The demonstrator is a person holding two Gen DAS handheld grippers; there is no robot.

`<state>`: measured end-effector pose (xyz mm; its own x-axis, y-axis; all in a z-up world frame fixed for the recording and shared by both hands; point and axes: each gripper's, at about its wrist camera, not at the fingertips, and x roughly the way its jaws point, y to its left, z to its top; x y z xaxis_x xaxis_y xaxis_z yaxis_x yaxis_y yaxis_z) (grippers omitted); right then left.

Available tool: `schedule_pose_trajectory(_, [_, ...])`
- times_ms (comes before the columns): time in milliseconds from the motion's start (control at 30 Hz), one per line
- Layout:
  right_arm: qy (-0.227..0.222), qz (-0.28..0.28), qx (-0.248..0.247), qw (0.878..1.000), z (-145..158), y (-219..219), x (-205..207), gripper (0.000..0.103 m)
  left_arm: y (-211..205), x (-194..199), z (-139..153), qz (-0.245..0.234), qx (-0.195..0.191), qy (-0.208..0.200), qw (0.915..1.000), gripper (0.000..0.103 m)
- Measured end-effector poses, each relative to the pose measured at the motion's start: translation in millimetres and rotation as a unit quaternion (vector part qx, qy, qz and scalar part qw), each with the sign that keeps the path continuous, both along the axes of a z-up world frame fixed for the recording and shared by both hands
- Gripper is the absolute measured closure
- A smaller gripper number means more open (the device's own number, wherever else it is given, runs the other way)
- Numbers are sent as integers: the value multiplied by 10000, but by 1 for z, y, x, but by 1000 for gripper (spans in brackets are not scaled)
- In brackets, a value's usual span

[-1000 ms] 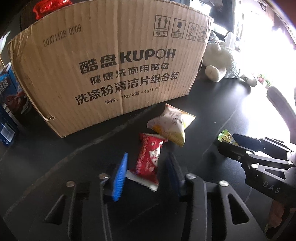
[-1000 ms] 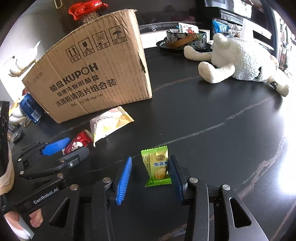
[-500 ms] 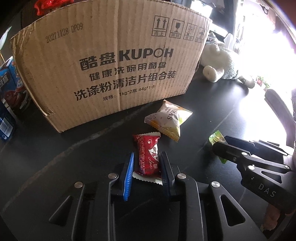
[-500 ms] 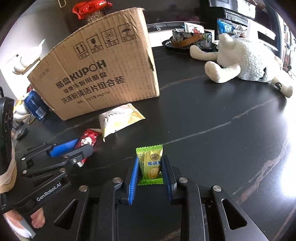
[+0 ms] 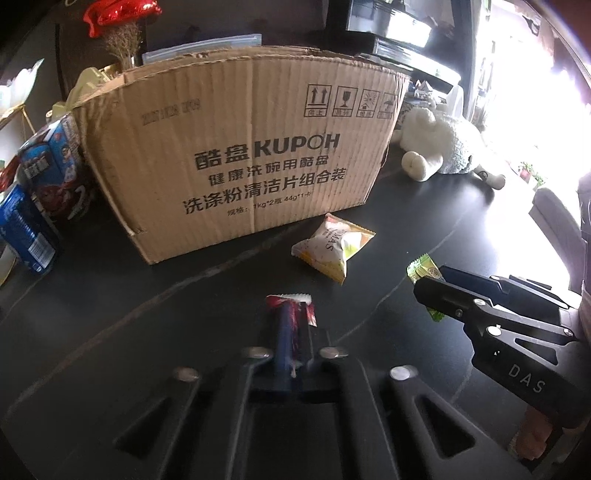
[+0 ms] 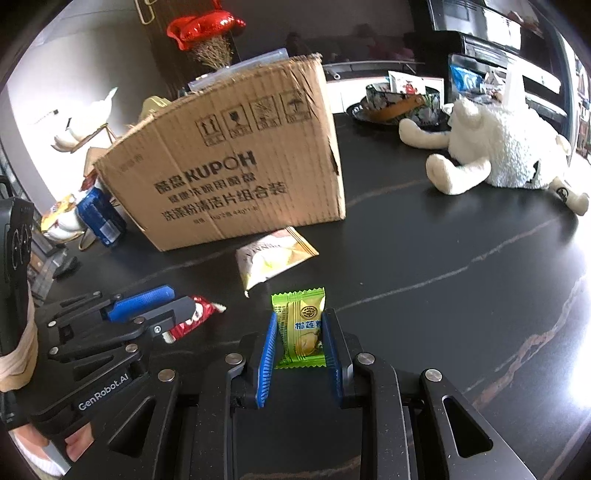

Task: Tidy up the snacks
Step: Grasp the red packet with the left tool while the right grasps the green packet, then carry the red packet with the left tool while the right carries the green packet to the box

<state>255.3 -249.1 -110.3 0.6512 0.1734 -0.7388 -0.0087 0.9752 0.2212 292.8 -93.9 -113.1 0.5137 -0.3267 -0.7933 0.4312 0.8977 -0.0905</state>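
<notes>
My left gripper (image 5: 291, 325) is shut on a red snack packet (image 5: 295, 306), held edge-up above the black table; it also shows in the right wrist view (image 6: 192, 317). My right gripper (image 6: 300, 332) is shut on a green-and-yellow snack packet (image 6: 301, 325), whose green end shows in the left wrist view (image 5: 423, 267). A pale yellow chip bag (image 5: 332, 247) lies on the table in front of the open brown cardboard box (image 5: 240, 166), also seen in the right wrist view (image 6: 229, 177).
A white plush sheep (image 6: 495, 155) lies at the right. Blue snack boxes and a can (image 5: 40, 192) stand left of the box. A dark tray with a bowl (image 6: 399, 107) sits at the back. A red ornament (image 6: 201, 29) rises behind the box.
Both grippers have closed on their packets and lifted. The red packet now stands pinched edge-up in the left jaws. The box looks farther and lower.
</notes>
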Motion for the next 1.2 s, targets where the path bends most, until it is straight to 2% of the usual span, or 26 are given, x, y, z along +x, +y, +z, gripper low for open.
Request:
schedule_pose_trajectory(200, [-48,145,24,9999,1,6,-3,77,4,-8,2,67,-2,2,10000,100])
schedule_pose_trajectory(367, [88,270,168,9995,-3,9,-3,77,-3,-7,-5,-6,117,50,9999,83])
schedule_pose_trajectory(500, [157,298,158,9993,-7,12,-2,77,-7,-3,-12,-56,207,101,9997,78])
schedule_pose_trajectory(767, [231,264,60,9994,-10,13,-1,77,-14,3,-26,-98,283,270,9992,77])
schedule_pose_trajectory(900, [233,264,37,9994,-11,14,0,77,-14,4,-29,-50,236,318,9992,81])
schedule_pose_trajectory(1200, [112,272,46,9996,-2,16,-1,77,3,-5,-6,106,81,175,9998,81])
